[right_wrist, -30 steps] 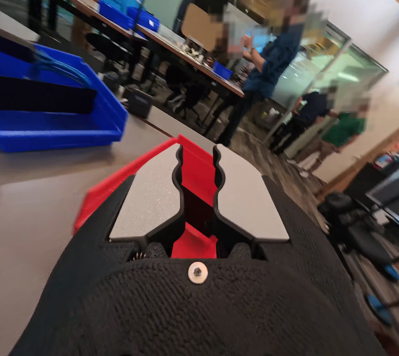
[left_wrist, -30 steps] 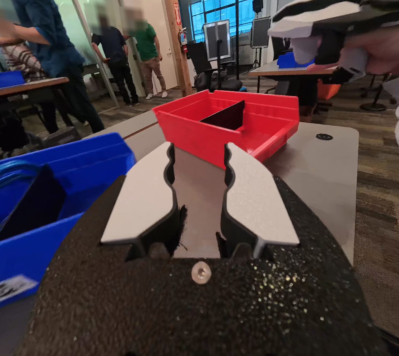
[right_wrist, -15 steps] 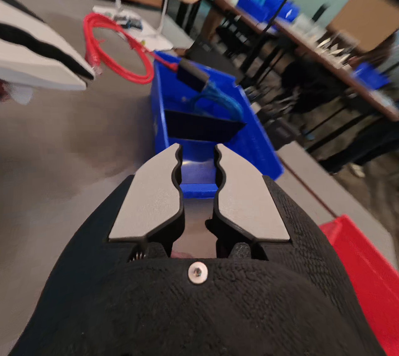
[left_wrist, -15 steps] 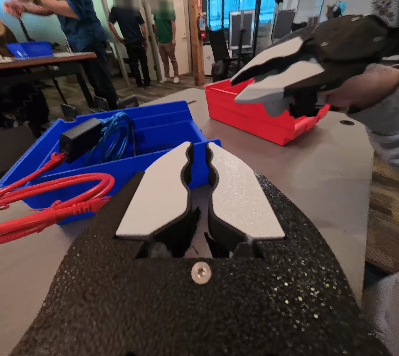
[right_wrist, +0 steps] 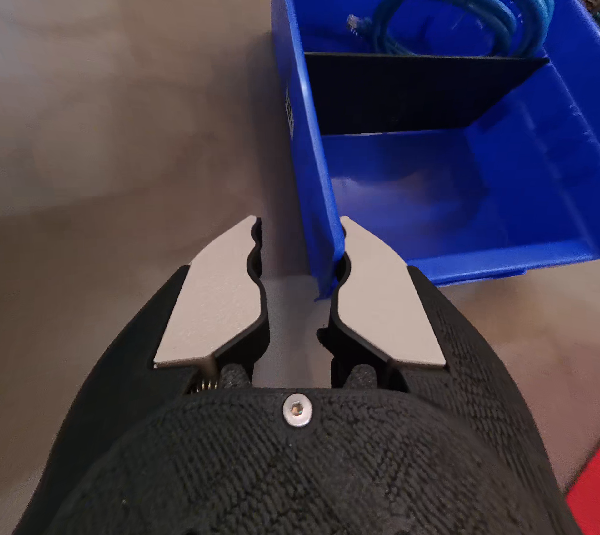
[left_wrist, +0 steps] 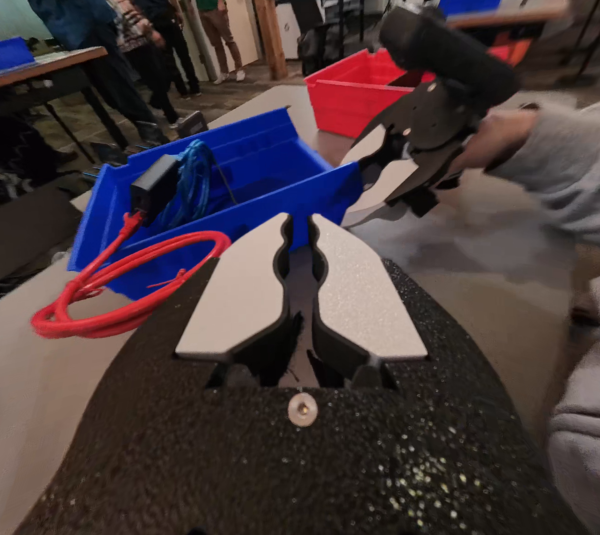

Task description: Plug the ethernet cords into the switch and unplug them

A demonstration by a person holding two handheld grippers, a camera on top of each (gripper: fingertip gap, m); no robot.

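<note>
Right gripper [right_wrist: 300,255]: jaws spread astride the corner wall of the blue plastic bin [right_wrist: 319,182], not yet clamped.
Left gripper [left_wrist: 300,235]: narrowly parted, empty, just before that bin.
Risk: bin may tip or skid; coiled red cable [left_wrist: 130,285], plugged into black adapter [left_wrist: 152,186], could drag.
Count: bins two, one blue, one red plastic bin [left_wrist: 344,101]; cables two, one red, one blue coiled cable [right_wrist: 467,6]; black divider [right_wrist: 406,94] one.

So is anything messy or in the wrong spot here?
Yes. The red cable is plugged into the black box in the blue bin, but its loop spills over the wall onto the table. The blue cable sits coiled inside. The right claw straddles the bin's corner.
</note>
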